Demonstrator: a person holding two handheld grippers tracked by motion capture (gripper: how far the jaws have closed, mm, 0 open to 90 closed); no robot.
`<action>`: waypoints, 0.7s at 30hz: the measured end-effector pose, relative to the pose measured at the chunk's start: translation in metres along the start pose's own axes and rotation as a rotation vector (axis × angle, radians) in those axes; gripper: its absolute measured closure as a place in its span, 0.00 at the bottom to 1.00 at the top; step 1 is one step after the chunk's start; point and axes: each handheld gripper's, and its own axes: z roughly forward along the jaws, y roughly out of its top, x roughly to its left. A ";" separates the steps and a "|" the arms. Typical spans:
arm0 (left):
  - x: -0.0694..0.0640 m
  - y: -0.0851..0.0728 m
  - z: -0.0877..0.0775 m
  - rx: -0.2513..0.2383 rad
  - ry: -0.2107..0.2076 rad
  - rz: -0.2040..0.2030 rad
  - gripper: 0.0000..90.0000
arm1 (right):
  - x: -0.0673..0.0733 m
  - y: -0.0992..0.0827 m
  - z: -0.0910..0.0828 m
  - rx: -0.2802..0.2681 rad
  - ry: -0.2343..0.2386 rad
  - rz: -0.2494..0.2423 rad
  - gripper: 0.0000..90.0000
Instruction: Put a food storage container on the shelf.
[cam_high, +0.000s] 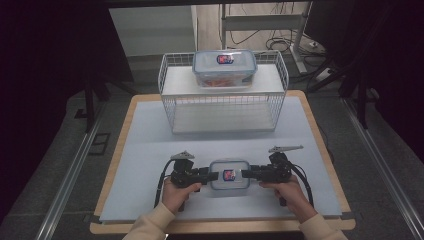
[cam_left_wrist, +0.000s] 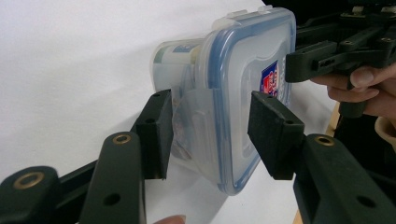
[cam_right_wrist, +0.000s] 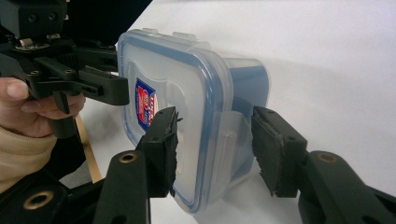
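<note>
A small clear food container (cam_high: 229, 175) with a blue-rimmed lid and a red-and-blue label lies on the pale mat near the front edge. My left gripper (cam_high: 214, 176) grips its left end and my right gripper (cam_high: 246, 174) its right end. In the left gripper view the container (cam_left_wrist: 233, 93) sits between the jaws of the left gripper (cam_left_wrist: 210, 135), one pad on the lid and one against the side latch. In the right gripper view the right gripper (cam_right_wrist: 215, 149) clamps the container (cam_right_wrist: 187, 93) the same way. The container's contents are hard to make out.
A white wire rack (cam_high: 222, 107) stands at the back of the mat, with a second, larger lidded container (cam_high: 224, 67) holding something orange on its top shelf. The wooden table edge (cam_high: 320, 145) borders the mat. Dark stands and cables surround the table.
</note>
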 end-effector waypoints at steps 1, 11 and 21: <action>0.000 0.000 0.000 -0.001 0.000 0.003 0.57 | 0.000 0.000 0.000 -0.001 0.000 0.000 0.58; -0.003 0.004 -0.005 -0.021 -0.004 0.008 0.57 | 0.007 0.004 -0.004 -0.022 -0.013 -0.042 0.58; -0.007 0.009 -0.010 -0.041 -0.004 0.021 0.57 | 0.014 0.010 -0.009 -0.040 -0.019 -0.076 0.58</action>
